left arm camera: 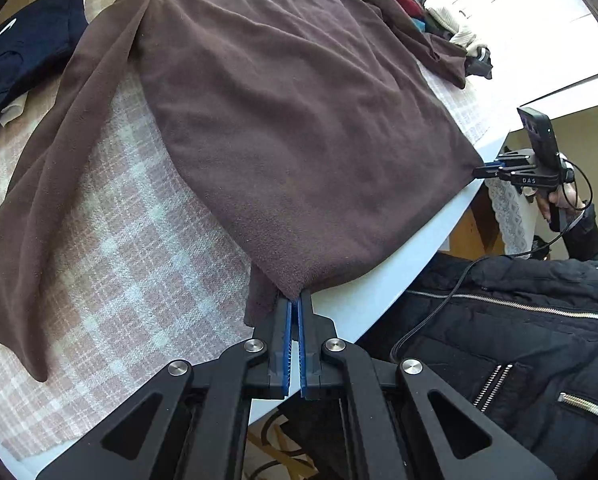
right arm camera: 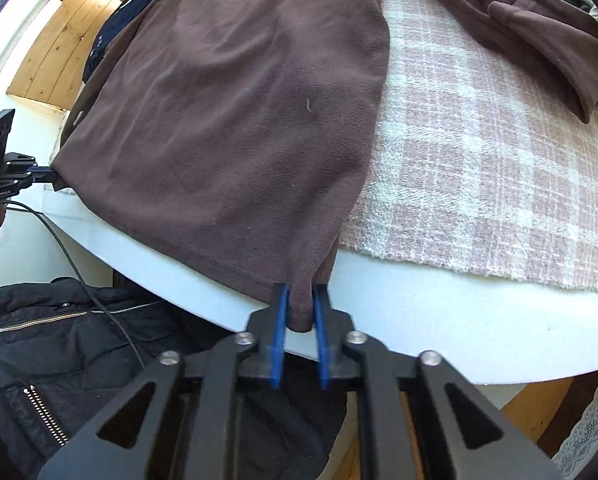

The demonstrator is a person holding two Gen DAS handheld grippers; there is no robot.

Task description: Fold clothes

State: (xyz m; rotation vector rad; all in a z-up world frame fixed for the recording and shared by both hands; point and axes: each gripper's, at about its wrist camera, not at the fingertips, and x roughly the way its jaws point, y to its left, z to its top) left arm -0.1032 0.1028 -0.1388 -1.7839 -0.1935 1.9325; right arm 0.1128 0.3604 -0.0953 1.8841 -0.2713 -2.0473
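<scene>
A brown fleece top (left arm camera: 283, 120) lies spread on a pink checked cloth (left arm camera: 131, 264) that covers a white table (left arm camera: 383, 280). Its hem hangs over the near table edge. My left gripper (left arm camera: 295, 296) is shut on the hem's left corner, at the table edge. My right gripper (right arm camera: 301, 300) is shut on a bunched fold of the hem's other corner (right arm camera: 299, 312), just off the edge. In each wrist view the other gripper shows at the far corner: the right gripper (left arm camera: 479, 171) and the left gripper (right arm camera: 53, 176). One long sleeve (left arm camera: 55, 168) trails out to the left.
A folded dark navy garment (left arm camera: 23, 60) lies at the far left of the table. A heap of mixed clothes (left arm camera: 415, 4) sits at the far right, over the top's other sleeve (right arm camera: 539, 32). A person's black zipped jacket (left arm camera: 519, 328) and a cable (right arm camera: 79, 264) are close below the edge.
</scene>
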